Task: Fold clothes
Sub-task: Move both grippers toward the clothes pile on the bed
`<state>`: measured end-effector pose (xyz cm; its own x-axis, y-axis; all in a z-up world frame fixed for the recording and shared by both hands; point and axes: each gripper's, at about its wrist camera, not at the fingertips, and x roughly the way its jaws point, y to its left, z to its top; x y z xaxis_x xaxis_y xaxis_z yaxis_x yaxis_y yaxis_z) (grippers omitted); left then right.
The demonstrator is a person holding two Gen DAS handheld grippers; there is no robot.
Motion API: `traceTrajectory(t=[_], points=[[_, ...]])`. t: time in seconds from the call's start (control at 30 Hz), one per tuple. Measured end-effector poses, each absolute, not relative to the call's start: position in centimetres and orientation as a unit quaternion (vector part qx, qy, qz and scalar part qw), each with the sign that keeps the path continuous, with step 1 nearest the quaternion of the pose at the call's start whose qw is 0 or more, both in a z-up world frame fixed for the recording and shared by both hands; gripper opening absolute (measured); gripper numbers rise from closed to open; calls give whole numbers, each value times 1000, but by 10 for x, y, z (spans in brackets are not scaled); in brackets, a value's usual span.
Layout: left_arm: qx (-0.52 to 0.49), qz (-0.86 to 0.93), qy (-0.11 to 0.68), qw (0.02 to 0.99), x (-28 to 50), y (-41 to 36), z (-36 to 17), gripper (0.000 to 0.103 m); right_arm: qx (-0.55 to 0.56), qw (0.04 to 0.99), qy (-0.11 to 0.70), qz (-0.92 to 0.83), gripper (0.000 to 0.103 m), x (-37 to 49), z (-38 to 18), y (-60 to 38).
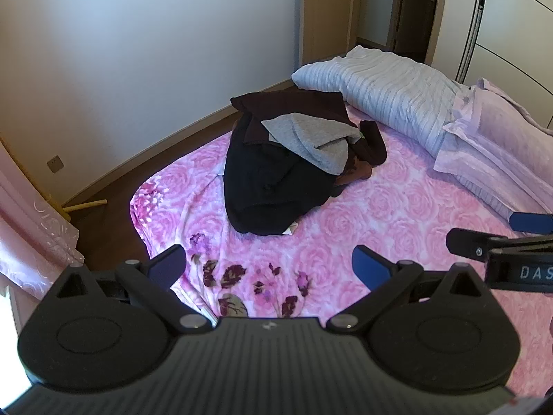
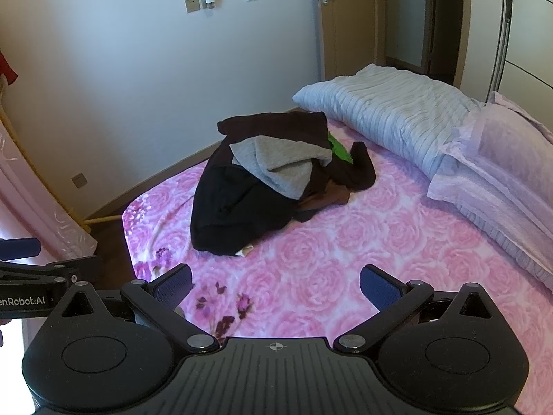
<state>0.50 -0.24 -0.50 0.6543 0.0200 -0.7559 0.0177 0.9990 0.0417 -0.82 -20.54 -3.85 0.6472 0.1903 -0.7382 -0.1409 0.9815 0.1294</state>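
A heap of clothes [image 1: 276,180] [image 2: 242,200] lies on the pink rose-patterned bed sheet [image 1: 380,214] [image 2: 345,242]: a black garment at the bottom, a grey one [image 1: 311,138] [image 2: 280,162] on top, dark maroon cloth behind and a bit of green [image 2: 338,150]. My left gripper [image 1: 269,266] hangs open over the sheet, well short of the heap, with nothing between its blue pads. My right gripper [image 2: 276,285] is open too, likewise short of the heap and holding nothing. The right gripper [image 1: 501,238] shows at the right edge of the left wrist view.
A folded grey-blue quilt [image 1: 380,90] [image 2: 390,117] and a lilac pillow [image 1: 490,131] [image 2: 494,159] lie along the right side of the bed. Brown floor [image 1: 114,186] and a pale wall border the bed's left edge. A door [image 1: 325,10] stands behind.
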Motion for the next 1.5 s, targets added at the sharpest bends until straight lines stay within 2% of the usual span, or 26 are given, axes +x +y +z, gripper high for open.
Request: traceTrajectory(t=[0.9,1.43,1.5], points=[[21,-8,422,907,26,8,-8,101,44,906,407,108,101,6,-44,-203],[21,-43,462,886,135,51,-39,101,69,901,423,71,100,90,-64,-180],[24,-54,465,883,155,57,-45,101,74,899,426,66,93,108,-68,-175]])
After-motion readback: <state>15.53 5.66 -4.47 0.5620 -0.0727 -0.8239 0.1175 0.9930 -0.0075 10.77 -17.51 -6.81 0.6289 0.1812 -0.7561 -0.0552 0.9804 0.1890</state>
